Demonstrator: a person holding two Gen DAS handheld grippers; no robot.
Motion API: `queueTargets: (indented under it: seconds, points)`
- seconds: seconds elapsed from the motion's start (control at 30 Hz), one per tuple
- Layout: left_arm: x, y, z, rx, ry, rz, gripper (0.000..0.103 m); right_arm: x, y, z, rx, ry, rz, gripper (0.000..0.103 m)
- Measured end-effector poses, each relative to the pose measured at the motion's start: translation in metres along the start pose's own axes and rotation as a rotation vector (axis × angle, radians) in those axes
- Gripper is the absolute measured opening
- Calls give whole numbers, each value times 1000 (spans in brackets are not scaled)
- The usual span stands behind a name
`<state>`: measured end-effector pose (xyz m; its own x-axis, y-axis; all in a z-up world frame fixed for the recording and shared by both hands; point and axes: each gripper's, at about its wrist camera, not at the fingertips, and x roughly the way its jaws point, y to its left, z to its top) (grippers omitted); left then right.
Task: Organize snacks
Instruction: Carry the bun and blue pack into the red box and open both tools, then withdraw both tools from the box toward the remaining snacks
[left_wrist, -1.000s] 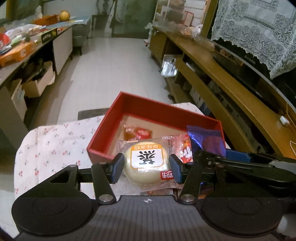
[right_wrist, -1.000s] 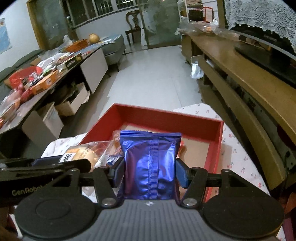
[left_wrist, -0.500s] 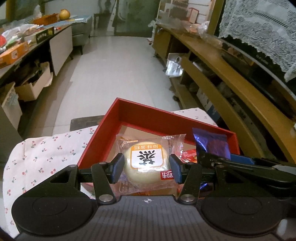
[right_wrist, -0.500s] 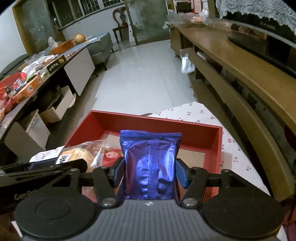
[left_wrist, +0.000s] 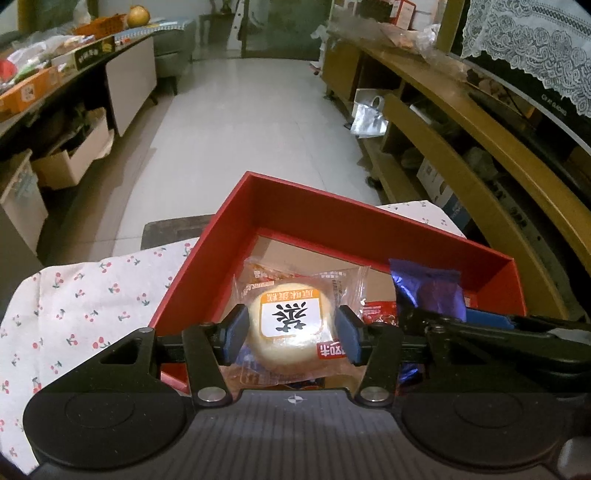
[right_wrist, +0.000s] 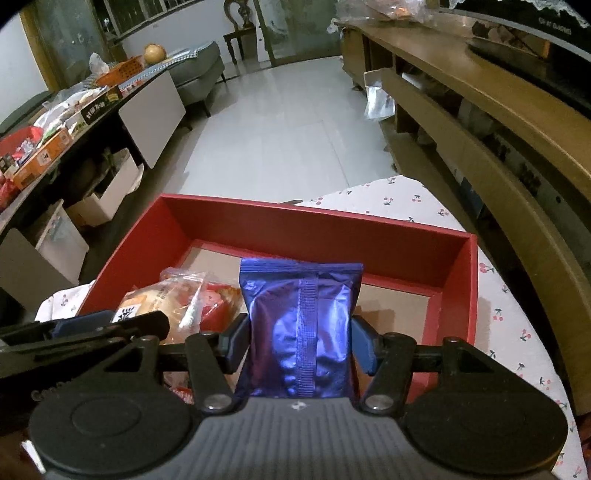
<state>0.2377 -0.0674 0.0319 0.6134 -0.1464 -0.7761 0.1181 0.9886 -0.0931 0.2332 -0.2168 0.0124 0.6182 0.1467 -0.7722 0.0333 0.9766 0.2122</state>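
Observation:
My left gripper (left_wrist: 291, 334) is shut on a round pale bun in a clear wrapper (left_wrist: 291, 310), held low over the near left part of the red box (left_wrist: 332, 218). Beside it on the right, my right gripper (right_wrist: 299, 343) has an upright shiny blue packet (right_wrist: 299, 325) between its pads. Those jaws are opening, though the pads still touch the packet's sides. A red snack packet (right_wrist: 214, 302) lies on the box's brown floor under the bun. In the left wrist view the blue packet (left_wrist: 428, 291) shows at the right.
The box sits on a white cloth with a cherry print (left_wrist: 74, 295). A long wooden shelf unit (right_wrist: 480, 122) runs along the right, close to the table. A cluttered low counter (right_wrist: 74, 110) and cardboard boxes stand at the left, across tiled floor.
Both grippers have come forward and down over the red box with their snacks. The right pads stand slightly wider around the blue packet.

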Motion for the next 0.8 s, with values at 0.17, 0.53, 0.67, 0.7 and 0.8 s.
queueTargets:
  seconds: [0.17,0.53,0.67,0.7,0.8]
  points:
    - [-2,0,1,-8,2,-4,63,-5,3,0,-27,-13,-20,72]
    - [-14,3,7,-30,-30,-23,80,-22,-1,5,-1,-44,-7,73]
    - [-23,5,6,-41,-35,-43,83,-35,-1,3,-2,-58,1,74]
    - [-26,5,5,-42,-35,-46,83,-39,-1,2,-4,-59,4,75]
    - [-35,7,0,-36,-40,-52,83,-49,0,-5,-12,-61,6,75]
